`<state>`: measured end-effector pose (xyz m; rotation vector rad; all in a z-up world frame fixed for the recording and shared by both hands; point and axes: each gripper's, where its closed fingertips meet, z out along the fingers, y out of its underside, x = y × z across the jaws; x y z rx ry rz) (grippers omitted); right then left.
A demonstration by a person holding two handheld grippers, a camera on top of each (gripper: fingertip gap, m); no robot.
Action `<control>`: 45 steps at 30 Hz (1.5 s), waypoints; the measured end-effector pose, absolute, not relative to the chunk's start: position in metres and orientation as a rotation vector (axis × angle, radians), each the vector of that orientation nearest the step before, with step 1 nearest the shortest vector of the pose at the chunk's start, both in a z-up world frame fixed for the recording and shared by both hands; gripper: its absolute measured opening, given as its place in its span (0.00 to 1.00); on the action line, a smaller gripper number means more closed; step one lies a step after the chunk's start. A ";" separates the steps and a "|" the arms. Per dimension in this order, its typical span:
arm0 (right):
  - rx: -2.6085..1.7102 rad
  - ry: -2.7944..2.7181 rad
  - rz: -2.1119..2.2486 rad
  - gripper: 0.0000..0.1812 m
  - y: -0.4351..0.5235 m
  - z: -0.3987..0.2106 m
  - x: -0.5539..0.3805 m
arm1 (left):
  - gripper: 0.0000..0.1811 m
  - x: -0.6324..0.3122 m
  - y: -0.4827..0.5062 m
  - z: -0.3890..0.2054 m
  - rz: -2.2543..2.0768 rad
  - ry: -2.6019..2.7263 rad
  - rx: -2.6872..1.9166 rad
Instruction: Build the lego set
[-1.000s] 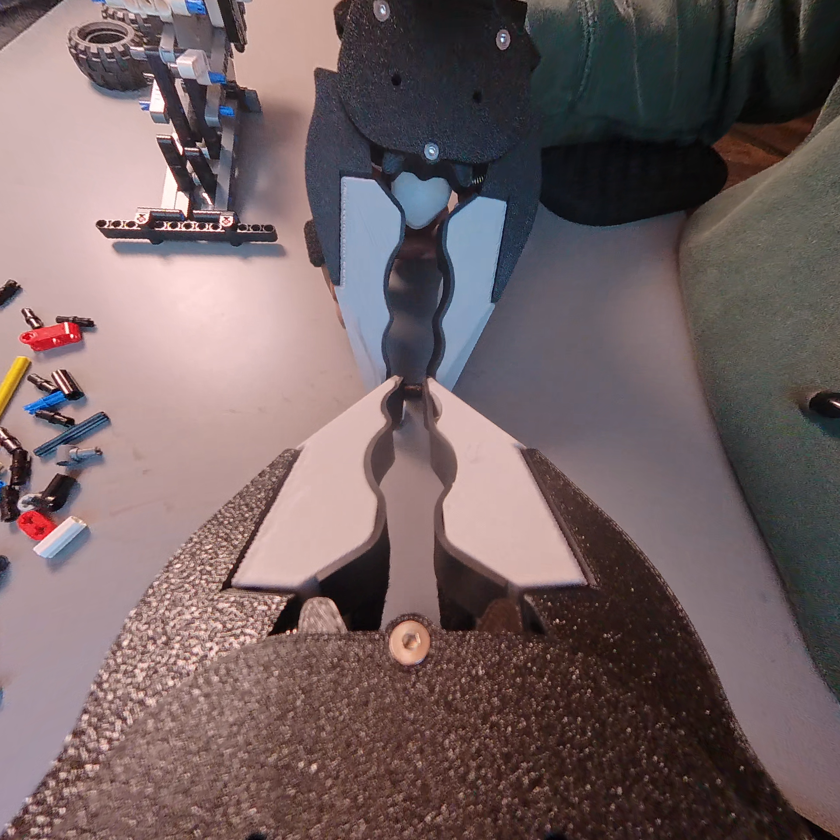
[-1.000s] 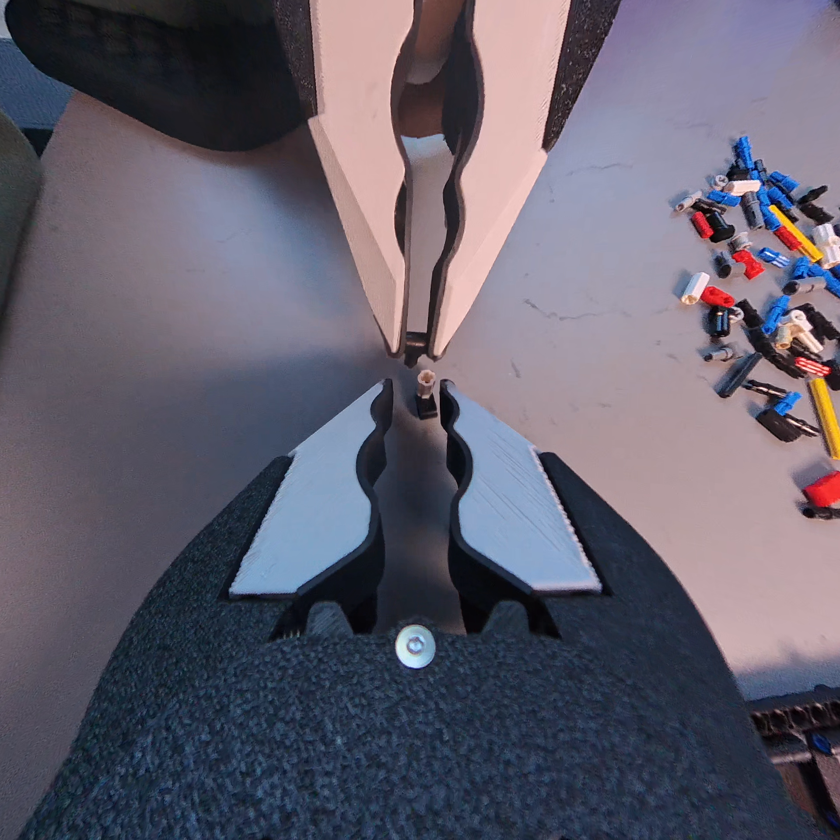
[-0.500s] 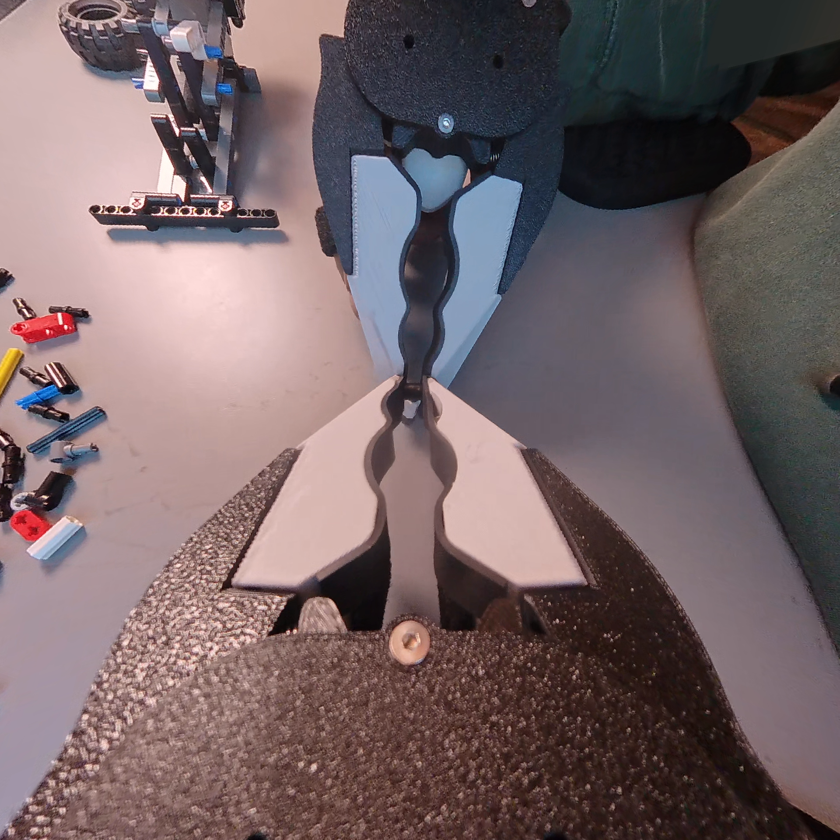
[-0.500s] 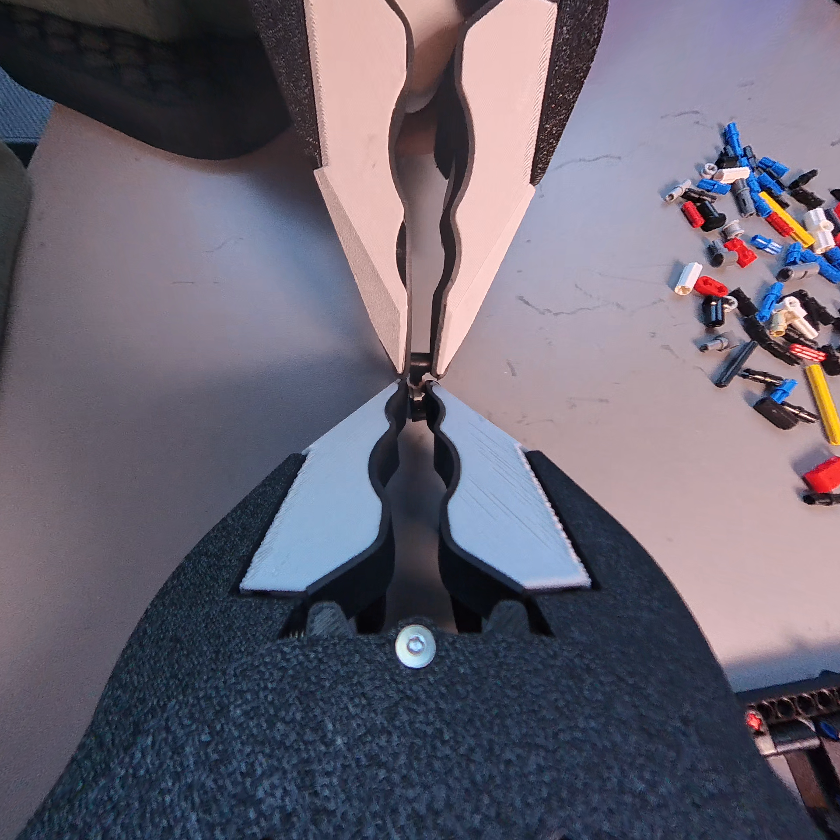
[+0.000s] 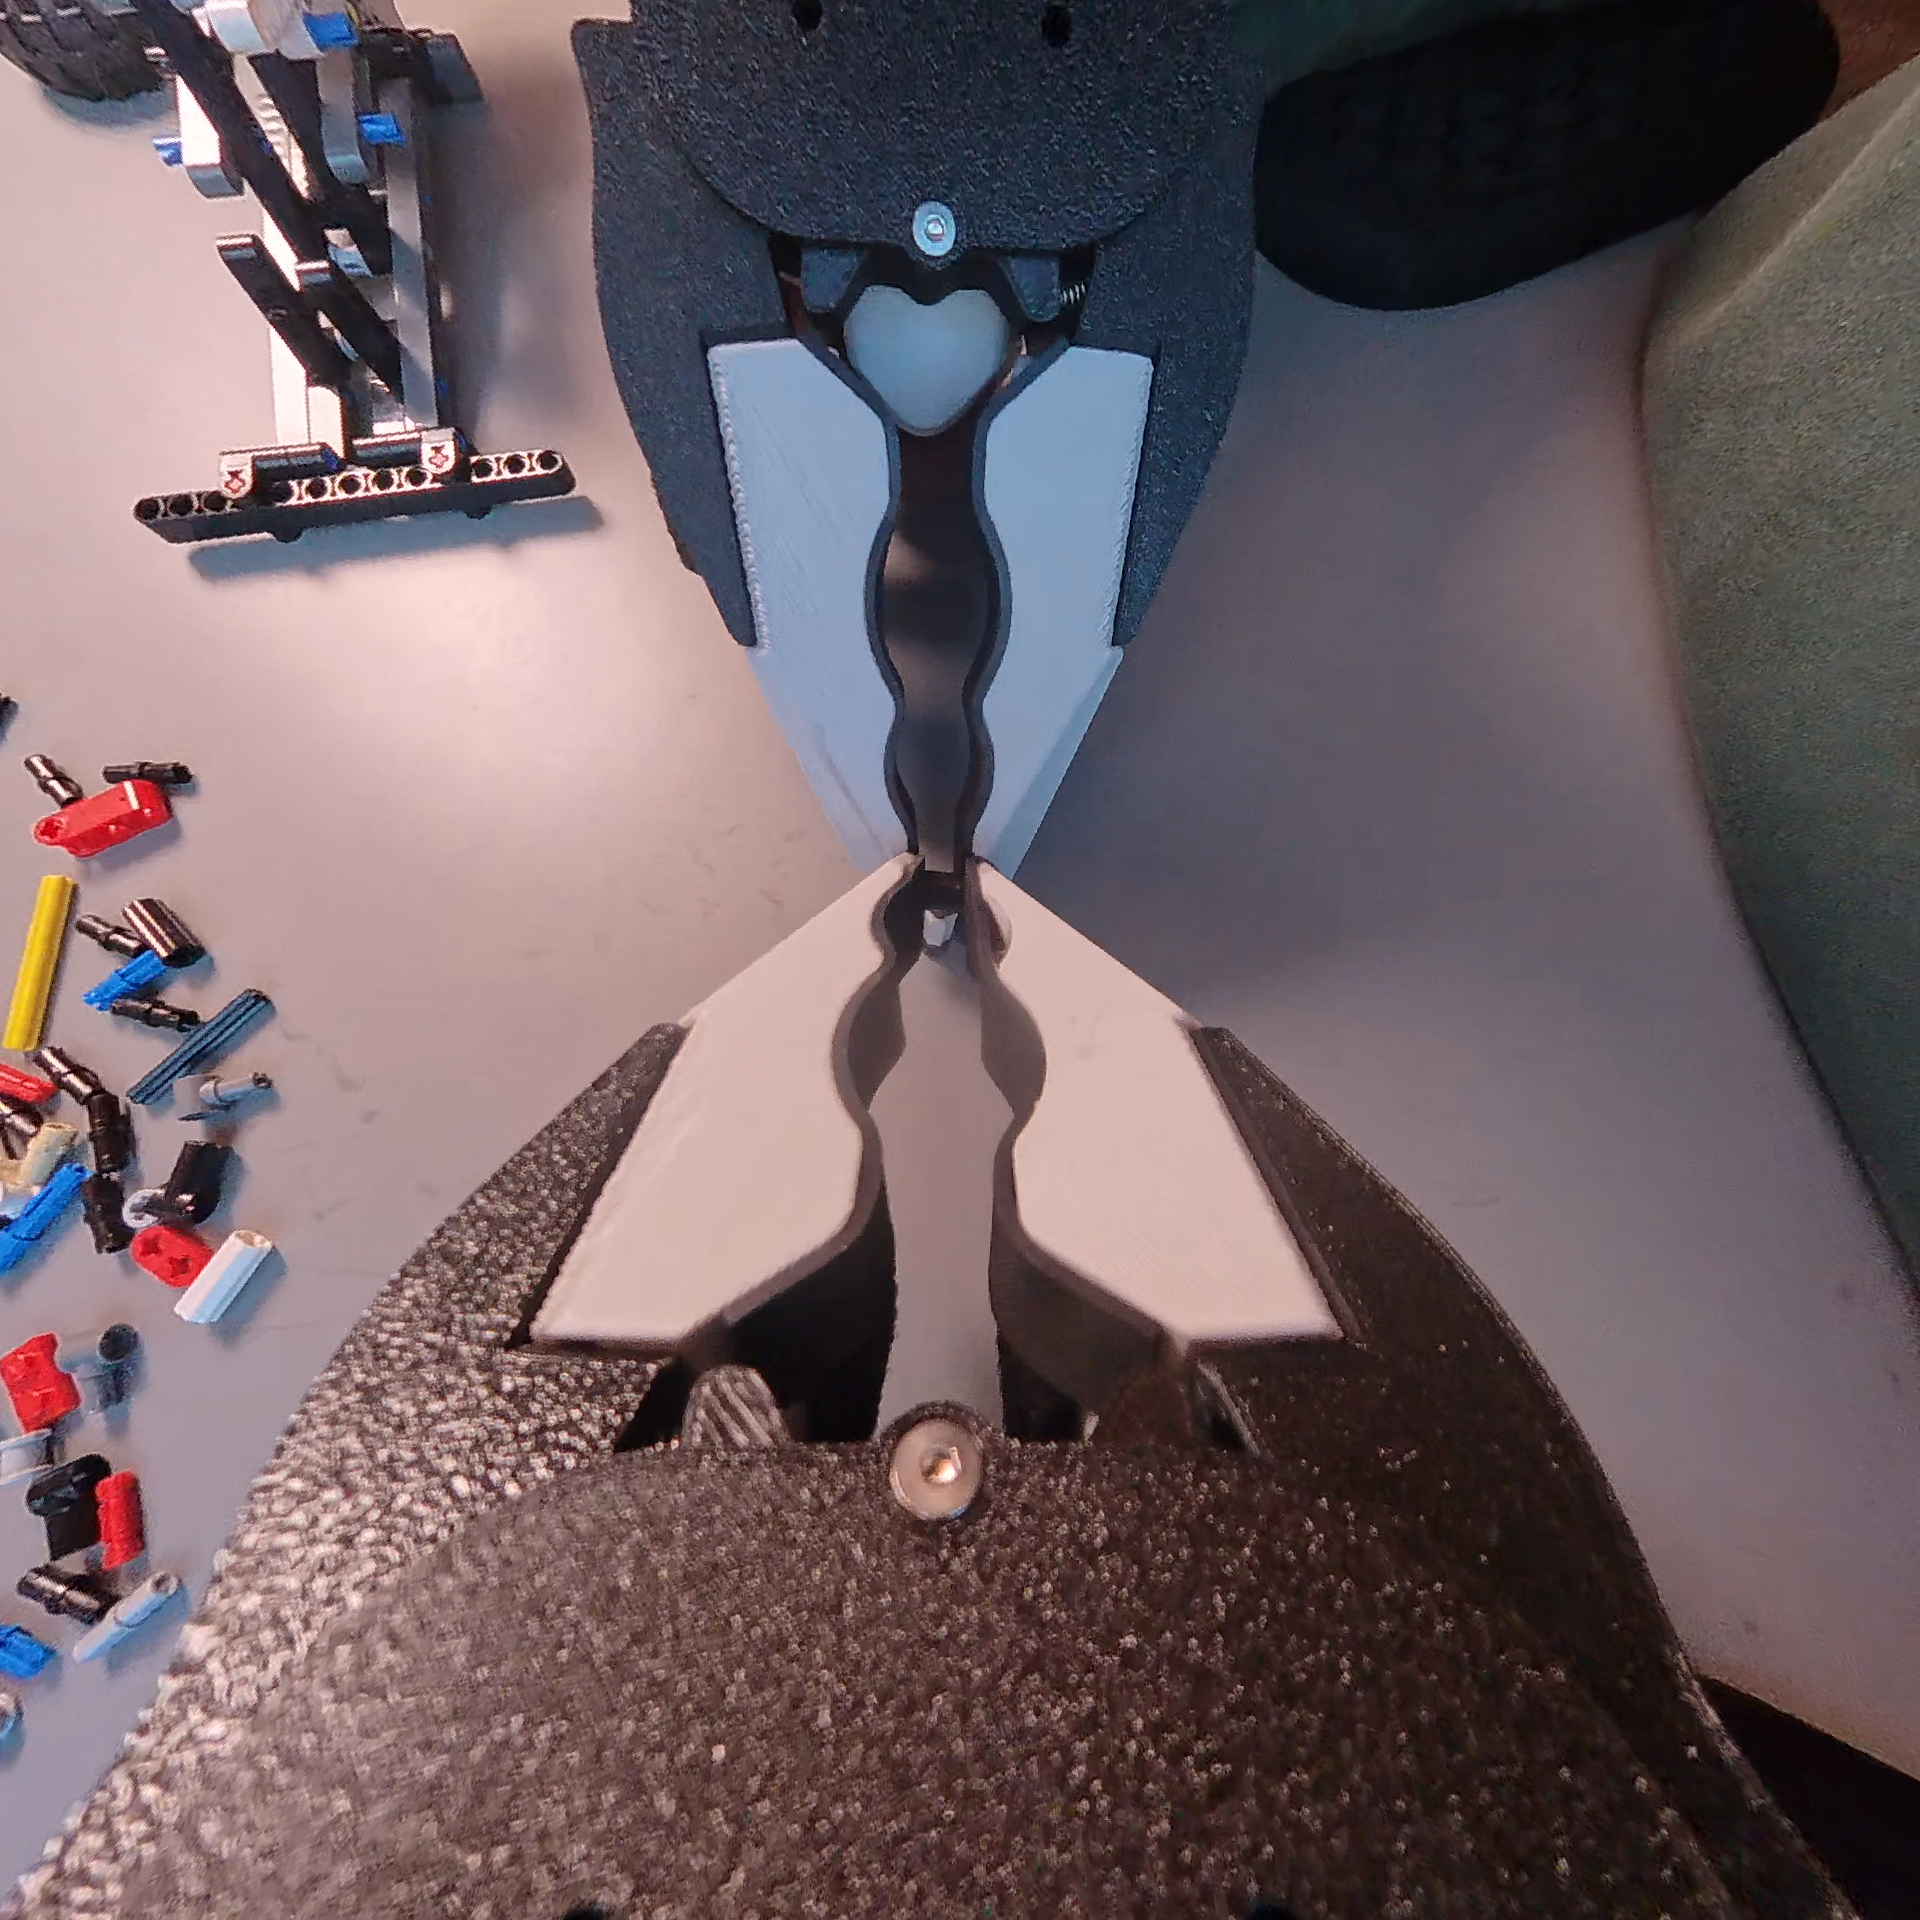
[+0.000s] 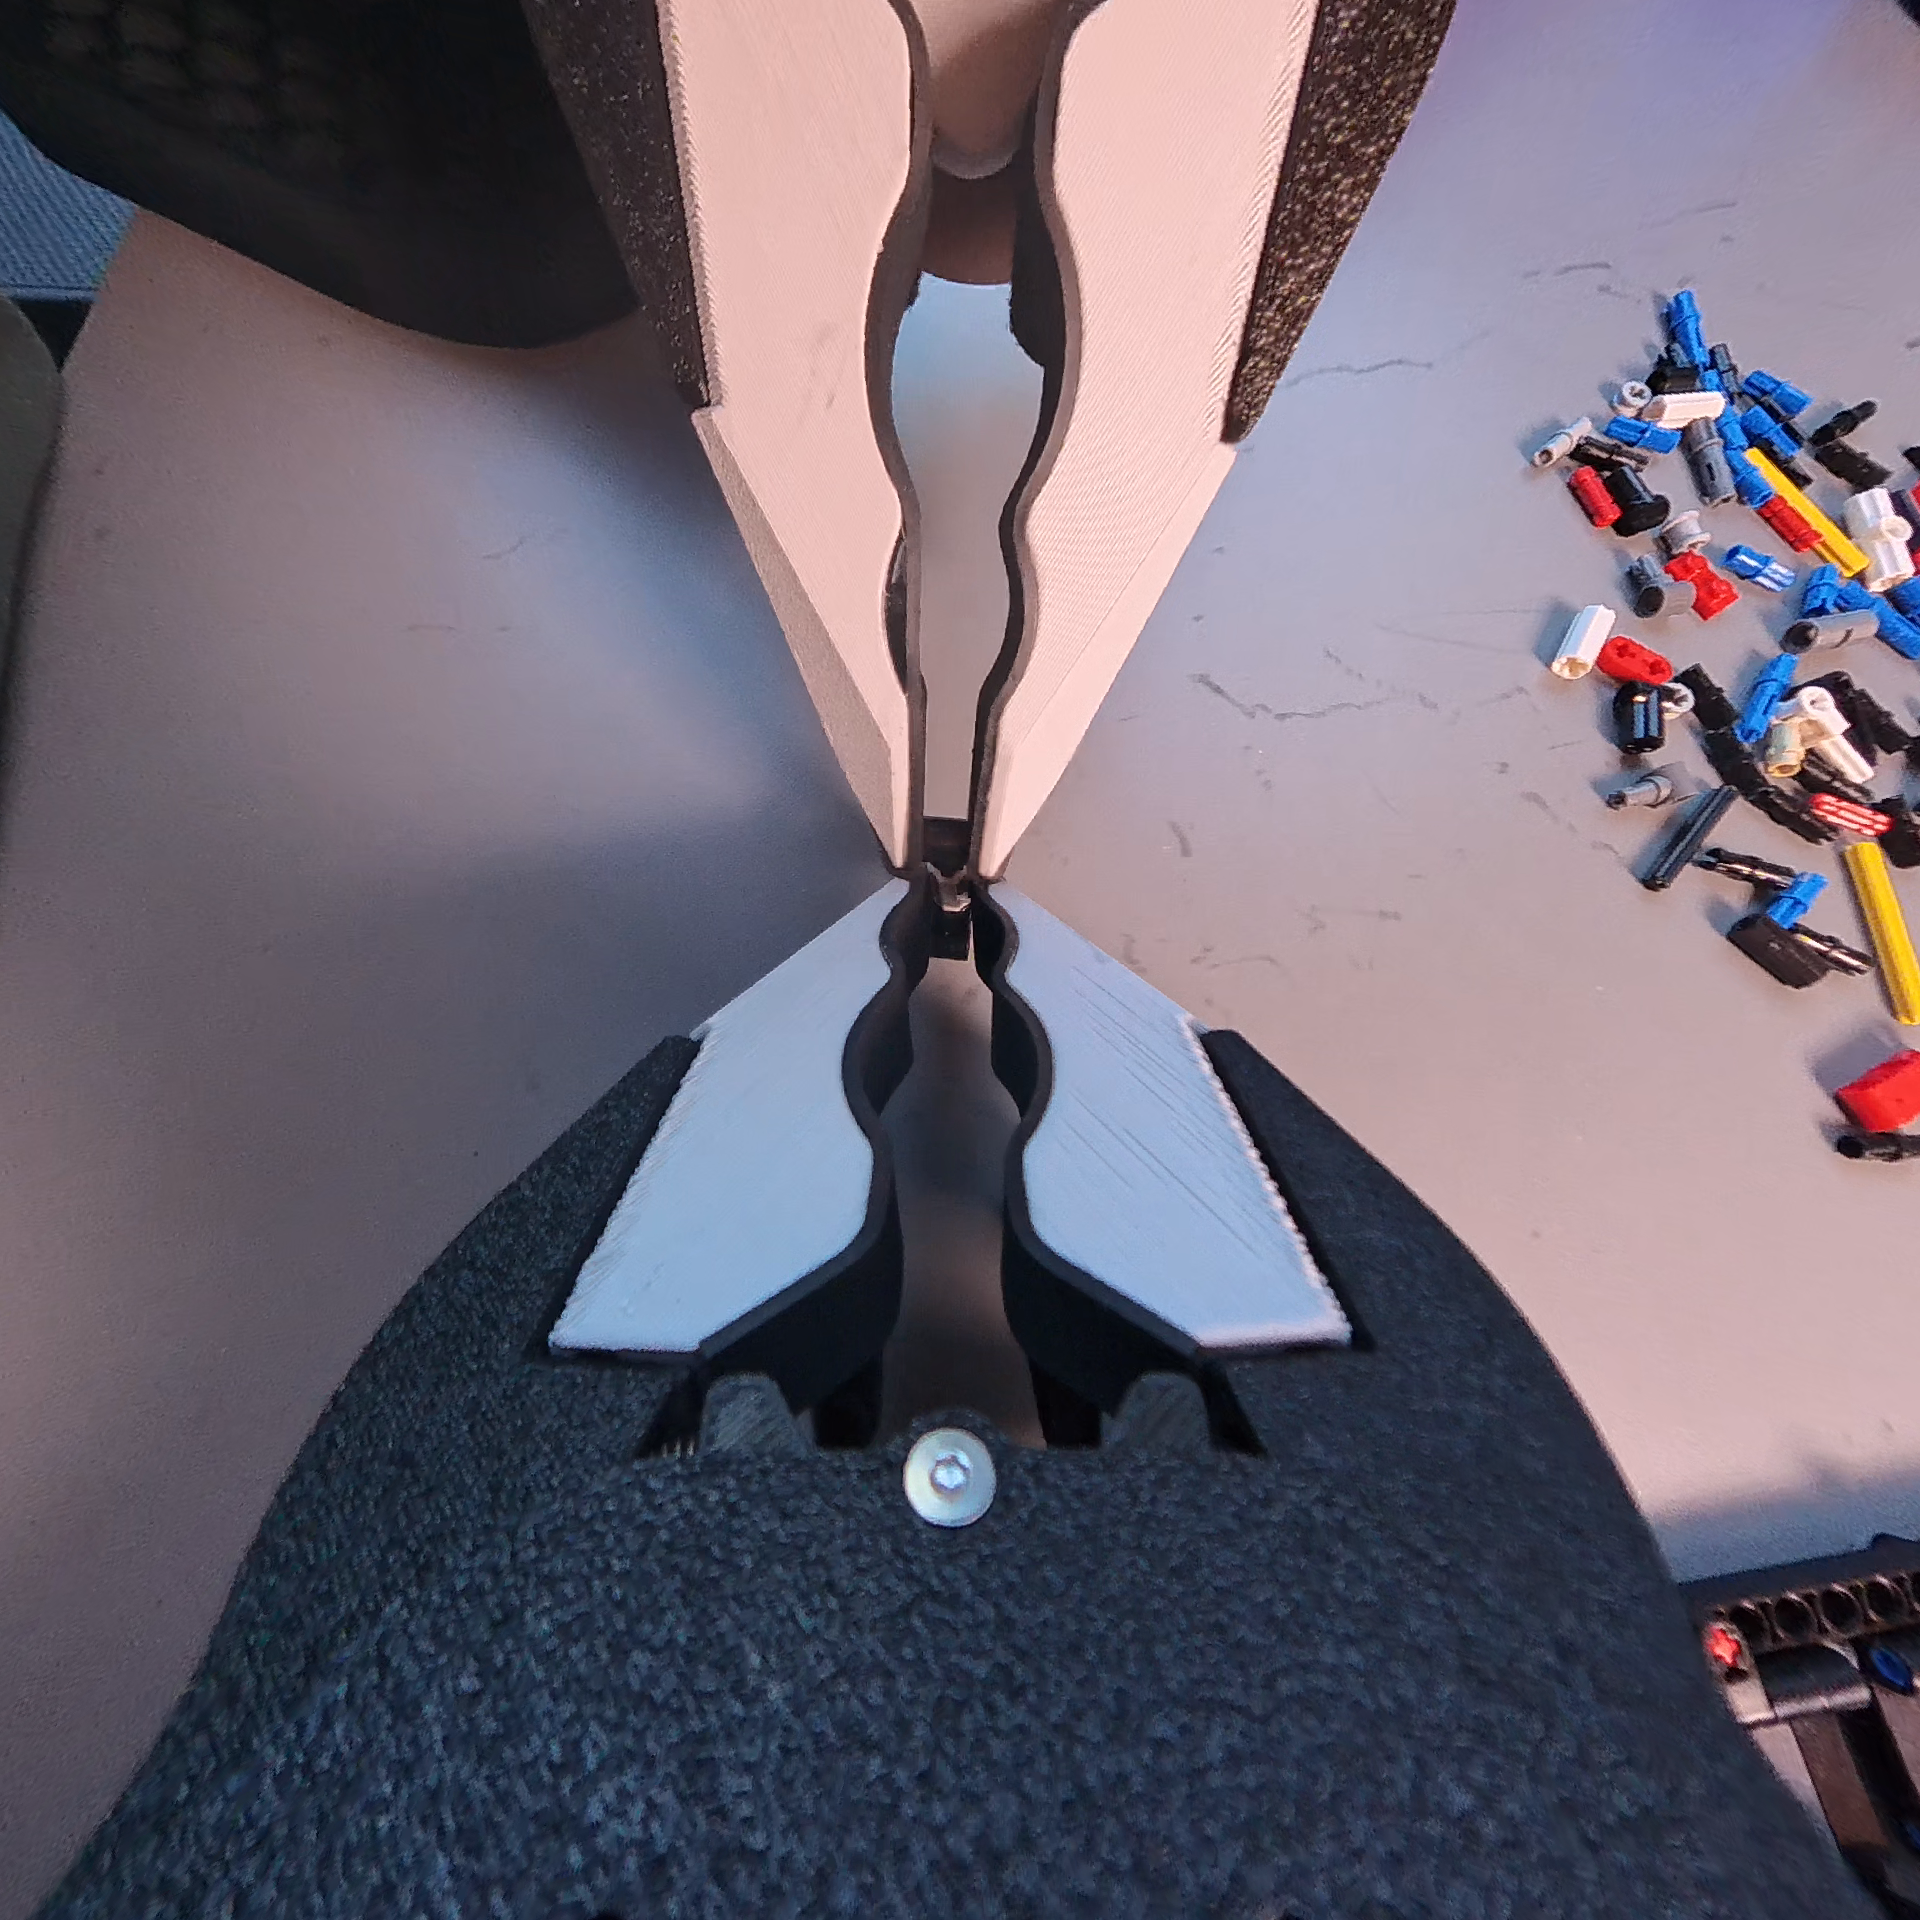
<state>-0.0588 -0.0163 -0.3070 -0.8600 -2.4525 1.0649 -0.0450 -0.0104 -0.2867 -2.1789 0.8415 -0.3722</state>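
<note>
My left gripper (image 5: 940, 899) and right gripper (image 6: 945, 914) meet tip to tip just above the grey table (image 5: 1351, 779). The left is shut on a small black piece (image 6: 945, 834). It also shows from above in the right wrist view (image 6: 945, 847). The right is shut on a short black pin (image 6: 948, 925) with a pale end. That gripper also shows from above in the left wrist view (image 5: 940, 847). The pale end (image 5: 938, 925) shows between my left fingertips. The two parts touch; I cannot tell how deep the pin sits.
A partly built black and grey model (image 5: 343, 312) with a black holed beam (image 5: 353, 494) stands at the far left; its corner shows in the right wrist view (image 6: 1818, 1652). Loose small parts lie at the left edge (image 5: 104, 1143) and in a heap (image 6: 1766, 623). A green sleeve (image 5: 1787, 727) borders the table. Both grippers' tips are close together, under 4 cm apart.
The right gripper's jaws have narrowed onto the pin. The two grippers have come together, so the gap between the pin and the black piece has gone.
</note>
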 end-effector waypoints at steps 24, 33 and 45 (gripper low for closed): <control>-0.912 -2.349 1.223 0.03 -0.010 -0.287 -0.059 | 0.06 -0.045 -0.003 -0.273 -0.516 0.729 -2.063; -1.144 -1.730 2.229 0.03 0.013 -0.175 -0.048 | 0.23 -0.050 0.012 -0.189 -0.729 0.372 -1.692; -1.153 -1.515 2.355 0.04 0.006 -0.154 -0.041 | 0.09 -0.029 0.012 -0.161 -0.808 0.277 -1.585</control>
